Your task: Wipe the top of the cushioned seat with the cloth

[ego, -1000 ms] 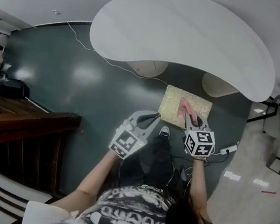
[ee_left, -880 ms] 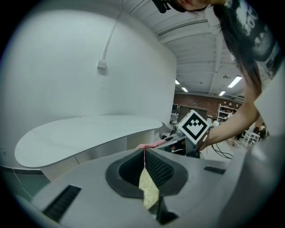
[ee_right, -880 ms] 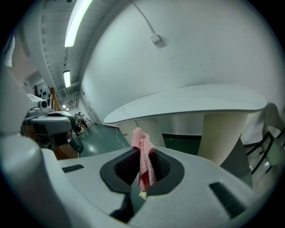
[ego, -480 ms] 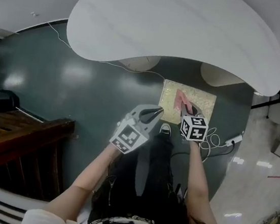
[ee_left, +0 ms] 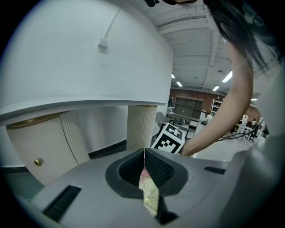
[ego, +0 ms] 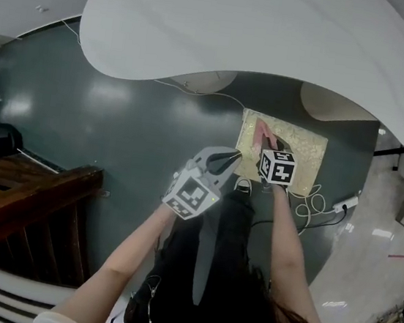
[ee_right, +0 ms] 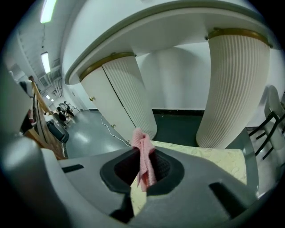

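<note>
Right gripper: jaws clamped on crumpled pink cloth, frame centre, above pale yellow floral cushioned seat. Left gripper: jaws together, empty.

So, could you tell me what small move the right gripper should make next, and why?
Probably lower the right gripper until the pink cloth presses on the pale yellow cushioned seat, then draw it across. The cloth is clamped in its jaws over the seat's left part, and most of the top lies to its right.
</note>
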Demonstrator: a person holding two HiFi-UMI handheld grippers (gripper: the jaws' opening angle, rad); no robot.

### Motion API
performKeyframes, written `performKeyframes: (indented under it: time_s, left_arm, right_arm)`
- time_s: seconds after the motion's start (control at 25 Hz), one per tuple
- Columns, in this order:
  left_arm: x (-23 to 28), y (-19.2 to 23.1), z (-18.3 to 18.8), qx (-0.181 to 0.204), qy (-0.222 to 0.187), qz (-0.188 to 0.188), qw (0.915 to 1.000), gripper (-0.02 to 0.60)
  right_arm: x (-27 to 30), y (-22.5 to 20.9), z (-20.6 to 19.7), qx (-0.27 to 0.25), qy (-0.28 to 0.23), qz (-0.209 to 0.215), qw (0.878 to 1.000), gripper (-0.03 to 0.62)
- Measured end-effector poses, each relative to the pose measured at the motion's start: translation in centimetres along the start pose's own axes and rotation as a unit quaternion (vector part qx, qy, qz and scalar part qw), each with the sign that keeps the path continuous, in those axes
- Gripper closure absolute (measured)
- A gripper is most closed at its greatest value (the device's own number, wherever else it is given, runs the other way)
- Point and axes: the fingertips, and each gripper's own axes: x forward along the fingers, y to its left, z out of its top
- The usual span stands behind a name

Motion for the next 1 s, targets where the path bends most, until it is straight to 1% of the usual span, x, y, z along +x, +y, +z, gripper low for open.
performKeyframes:
  time_s: [0.24, 0.44, 0.6, 0.84, 1.0]
  left_arm:
    - [1.0, 1.9, -1.9, 0.005, 0.012, 0.008, 0.9999, 0.575]
    - [1.4, 1.9, -1.7, 0.001, 0.012, 0.007, 0.9999, 0.575]
    - [2.1, 1.0, -1.6, 0.004, 0.015, 0.000, 0.9999, 0.575]
    - [4.0, -1.1, -1.8, 0.002, 0.020, -0.012, 0.9997, 0.575]
    - [5.3, -2.4, -1.8, 0.000, 0.025, -0.018, 0.9995, 0.575]
  right_arm:
    - [3.8, -1.0, -1.4, -0.005, 0.028, -0.006, 1.000, 0.581]
    - [3.5, -3.4, -2.8, -0.012, 0.047, -0.025, 0.999, 0.582]
    - [1.8, -7.3, -4.3, -0.012, 0.059, -0.051, 0.997, 0.582]
    - [-1.8, -14.8, -6.3, 0.013, 0.068, -0.103, 0.992, 0.582]
    - [-4.0, -18.8, -7.5, 0.024, 0.076, -0.127, 0.989, 0.582]
